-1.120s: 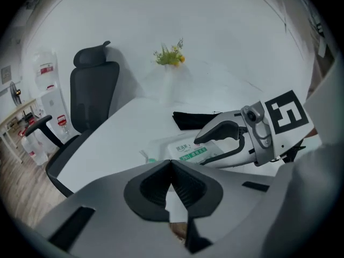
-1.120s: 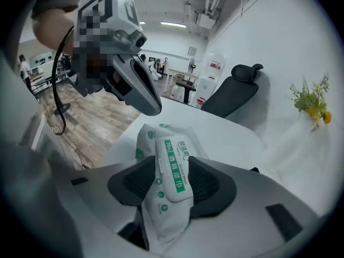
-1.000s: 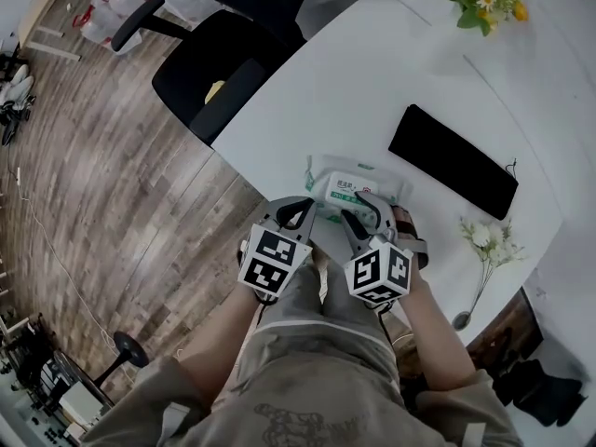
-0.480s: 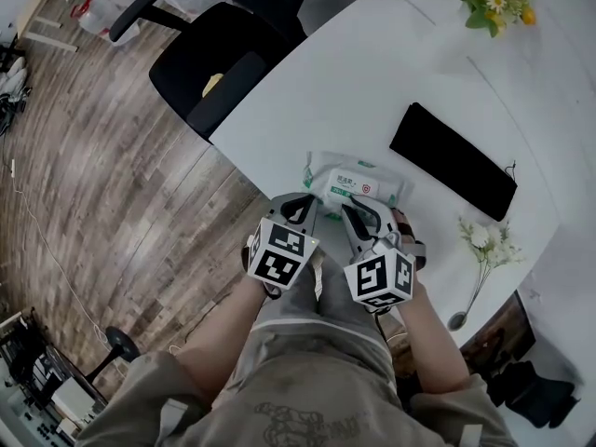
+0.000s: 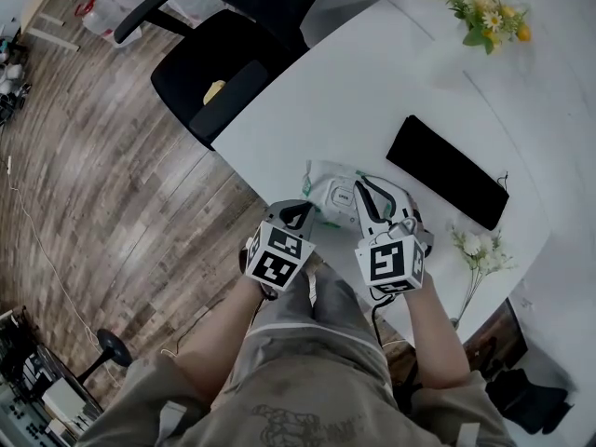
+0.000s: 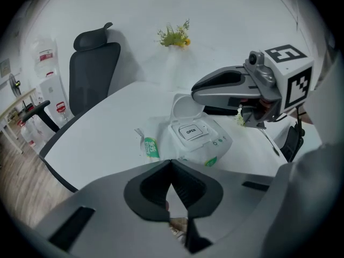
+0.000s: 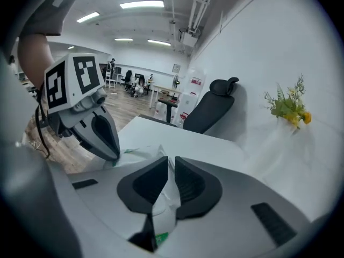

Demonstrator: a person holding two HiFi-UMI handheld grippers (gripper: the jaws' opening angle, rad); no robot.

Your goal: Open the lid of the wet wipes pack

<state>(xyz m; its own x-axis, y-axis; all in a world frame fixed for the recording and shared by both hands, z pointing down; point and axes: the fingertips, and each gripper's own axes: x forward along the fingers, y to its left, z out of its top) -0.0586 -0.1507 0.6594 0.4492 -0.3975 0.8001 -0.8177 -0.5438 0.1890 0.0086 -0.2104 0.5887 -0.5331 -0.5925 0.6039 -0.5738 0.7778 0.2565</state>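
The white wet wipes pack [image 5: 328, 192] lies near the white table's front edge. In the left gripper view its round lid [image 6: 187, 105] stands up, and the label reading OPEN [image 6: 191, 131] shows beneath it. My right gripper [image 5: 361, 182] reaches over the pack. Its jaws have just been closing and now pinch the lid's top edge [image 6: 194, 94], with a thin white edge between the pads [image 7: 171, 159]. My left gripper [image 5: 296, 214] sits at the pack's near left end, its tips [image 6: 171, 161] shut on the wrapper's edge.
A long black case [image 5: 447, 173] lies on the table [image 5: 372, 73] right of the pack. Yellow flowers [image 5: 484, 7] stand at the far edge and small white flowers [image 5: 480, 245] at the near right. A black office chair [image 5: 219, 68] stands off the table's left edge.
My right gripper has moved forward over the pack and risen, and its jaws went from wide apart to nearly together. The left gripper has stayed in place.
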